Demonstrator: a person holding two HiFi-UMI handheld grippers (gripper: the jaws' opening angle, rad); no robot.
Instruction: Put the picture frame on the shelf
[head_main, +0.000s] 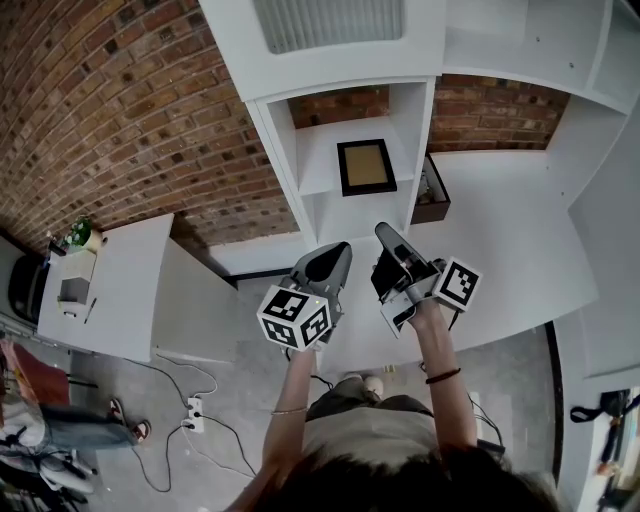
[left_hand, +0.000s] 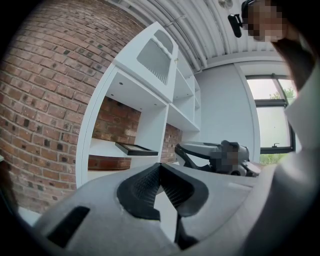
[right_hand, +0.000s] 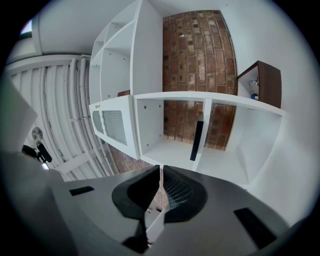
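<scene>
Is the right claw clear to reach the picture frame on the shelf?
Probably yes: the picture frame sits in an open-fronted shelf bay ahead of the right claw, nothing between them. The claw is shut, so open it first.

Frame (head_main: 366, 167) flat on shelf (head_main: 275, 140) board, middle bay; box (head_main: 434, 196) in the bay to its right.

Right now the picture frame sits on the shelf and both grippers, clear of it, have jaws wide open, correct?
No: the gripper views show the left gripper and right gripper shut and empty. The picture frame does sit on the shelf.
</scene>
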